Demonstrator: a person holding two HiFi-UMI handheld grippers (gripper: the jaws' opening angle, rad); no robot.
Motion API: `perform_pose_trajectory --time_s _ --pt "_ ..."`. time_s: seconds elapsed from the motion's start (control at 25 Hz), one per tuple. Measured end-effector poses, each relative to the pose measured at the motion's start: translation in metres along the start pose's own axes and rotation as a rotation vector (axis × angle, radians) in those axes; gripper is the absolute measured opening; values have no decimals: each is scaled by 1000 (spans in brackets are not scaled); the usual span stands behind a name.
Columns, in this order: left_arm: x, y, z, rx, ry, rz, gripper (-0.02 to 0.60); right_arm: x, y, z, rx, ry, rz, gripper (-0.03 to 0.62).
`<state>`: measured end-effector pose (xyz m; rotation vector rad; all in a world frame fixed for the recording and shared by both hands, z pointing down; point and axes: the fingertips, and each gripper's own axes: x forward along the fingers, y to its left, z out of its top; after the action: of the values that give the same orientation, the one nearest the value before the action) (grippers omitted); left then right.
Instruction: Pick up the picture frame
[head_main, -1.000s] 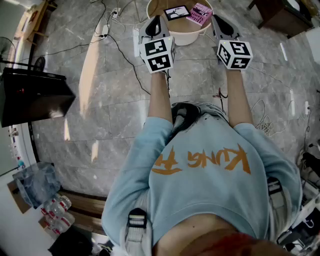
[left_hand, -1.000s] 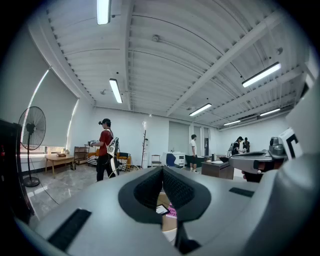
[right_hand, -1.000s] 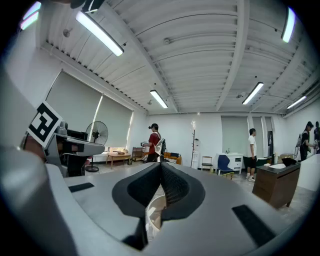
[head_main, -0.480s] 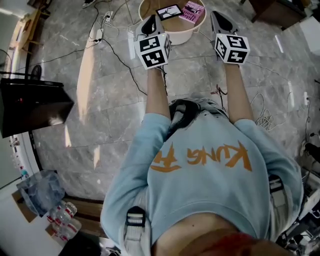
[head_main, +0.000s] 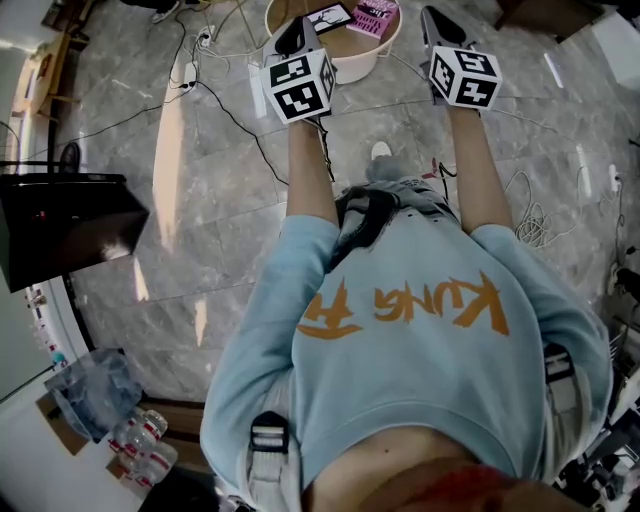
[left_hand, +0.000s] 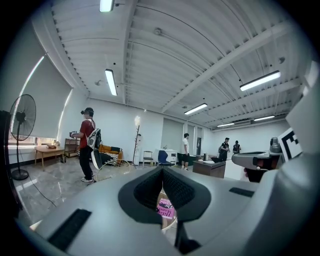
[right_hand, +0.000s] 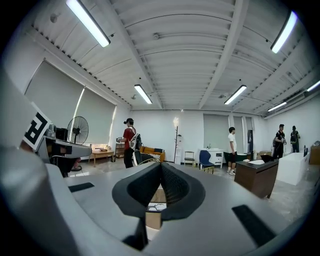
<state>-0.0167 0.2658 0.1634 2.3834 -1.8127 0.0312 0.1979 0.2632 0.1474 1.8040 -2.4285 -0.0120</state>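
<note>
A black-edged picture frame lies on a small round wooden table at the top edge of the head view, with a pink book to its right. My left gripper is held level, short of the table's left rim, jaws shut and empty. My right gripper is level just off the table's right rim, also shut and empty. In the left gripper view the pink book shows below the shut left gripper. In the right gripper view the frame shows below the shut right gripper.
Cables trail over the grey marble floor around the table. A black box stands at the left, with water bottles at the lower left. A standing fan, a dark desk and several people are farther off.
Both grippers have moved forward toward the round table, which has slid to the top edge of the head view. The jaws stayed shut.
</note>
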Motion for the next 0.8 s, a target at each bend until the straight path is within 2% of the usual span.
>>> perform_pose_trajectory --time_s 0.12,0.36,0.52,0.64,0.8 --pt "4 6 4 -3 -11 13 20 11 -2 6 17 -19 10 -2" --pt "12 47 7 -26 -27 81 20 47 23 11 -2 -37 86 -2" --pt "28 62 10 -27 -36 106 20 74 25 17 -5 -52 109 -2" --pt "52 73 7 -30 -25 110 20 102 26 14 -6 -51 132 -2" --pt "96 79 -4 -46 16 78 20 148 15 5 29 -34 143 -2"
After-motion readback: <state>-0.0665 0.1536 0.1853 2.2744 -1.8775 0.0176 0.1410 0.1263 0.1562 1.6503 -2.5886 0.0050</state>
